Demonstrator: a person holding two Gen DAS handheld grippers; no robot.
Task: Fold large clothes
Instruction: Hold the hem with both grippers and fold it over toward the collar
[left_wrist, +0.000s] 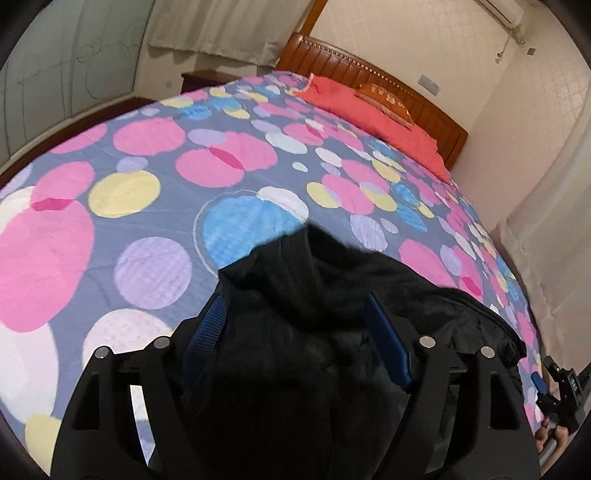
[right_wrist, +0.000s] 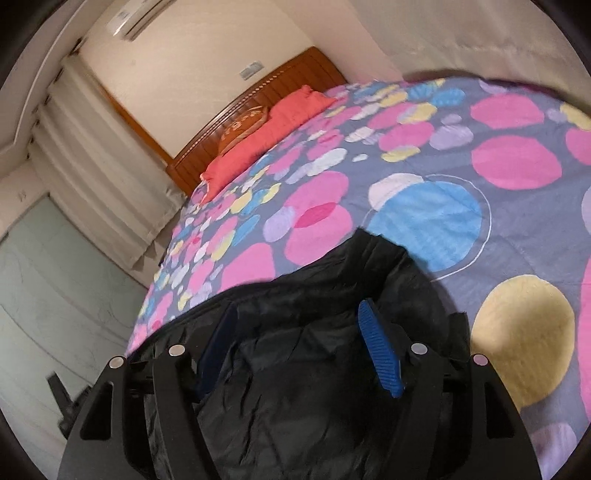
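Both grippers, left gripper (left_wrist: 295, 343) and right gripper (right_wrist: 306, 347), stand with jaws spread and gripping nothing over the black jacket (left_wrist: 332, 295) lying bunched on the spotted bedspread (left_wrist: 147, 177), so its slippery folds could slump apart unpinned.

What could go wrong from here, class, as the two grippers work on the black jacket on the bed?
1. Both the left gripper and right gripper stand open above the black jacket, so closing now might snag a loose layer.
2. The jacket lies near the edge of the bed; it may slide off.
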